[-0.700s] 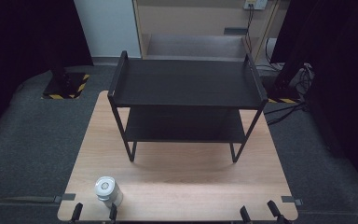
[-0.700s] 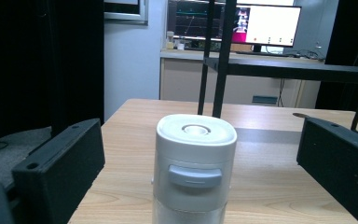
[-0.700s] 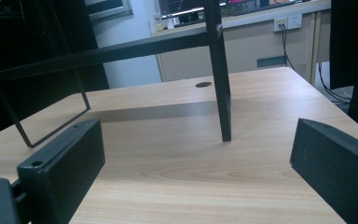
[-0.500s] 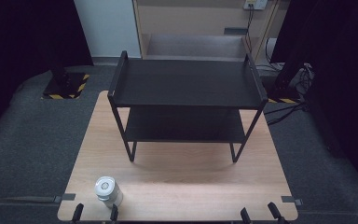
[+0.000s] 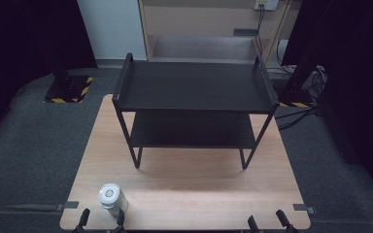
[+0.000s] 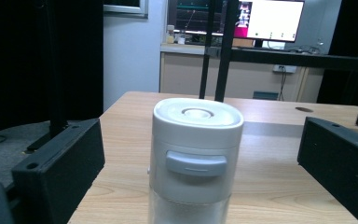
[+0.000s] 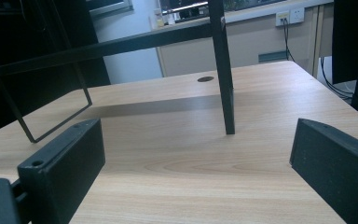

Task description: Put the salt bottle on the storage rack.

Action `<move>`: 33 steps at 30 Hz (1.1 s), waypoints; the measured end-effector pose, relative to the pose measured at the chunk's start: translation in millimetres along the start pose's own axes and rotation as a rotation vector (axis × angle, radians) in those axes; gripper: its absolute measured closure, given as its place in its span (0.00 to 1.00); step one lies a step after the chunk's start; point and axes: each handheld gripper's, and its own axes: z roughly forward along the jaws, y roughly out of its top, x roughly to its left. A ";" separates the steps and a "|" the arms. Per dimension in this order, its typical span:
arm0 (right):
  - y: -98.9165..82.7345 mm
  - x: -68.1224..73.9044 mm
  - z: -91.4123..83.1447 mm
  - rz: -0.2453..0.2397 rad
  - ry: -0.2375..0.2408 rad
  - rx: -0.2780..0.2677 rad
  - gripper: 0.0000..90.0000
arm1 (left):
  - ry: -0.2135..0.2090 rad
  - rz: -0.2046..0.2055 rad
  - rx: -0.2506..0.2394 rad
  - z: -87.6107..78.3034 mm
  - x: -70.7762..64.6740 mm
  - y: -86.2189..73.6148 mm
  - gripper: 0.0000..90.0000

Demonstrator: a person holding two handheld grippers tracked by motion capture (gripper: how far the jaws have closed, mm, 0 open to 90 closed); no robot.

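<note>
The white canister (image 5: 112, 197) stands upright near the front left corner of the wooden surface (image 5: 194, 189), with its long axis vertical and its flat lid facing up. In the left gripper view it is directly ahead, between the two black jaws, which are spread wide with a clear gap on each side, so they do not touch it. The left gripper (image 5: 101, 218) is therefore the nearer one, and I judge that closing the jaws around the body is the natural next move. The right gripper (image 5: 267, 221) waits at the front right edge, also with jaws wide apart and holding nothing. Behind the canister, the black two-tier rack (image 5: 194, 104) stands empty.
</note>
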 end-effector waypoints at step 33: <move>-2.6 -7.2 10.0 0.008 -0.035 0.044 0.04 | -0.042 0.044 0.058 40.2 11.7 -10.1 0.34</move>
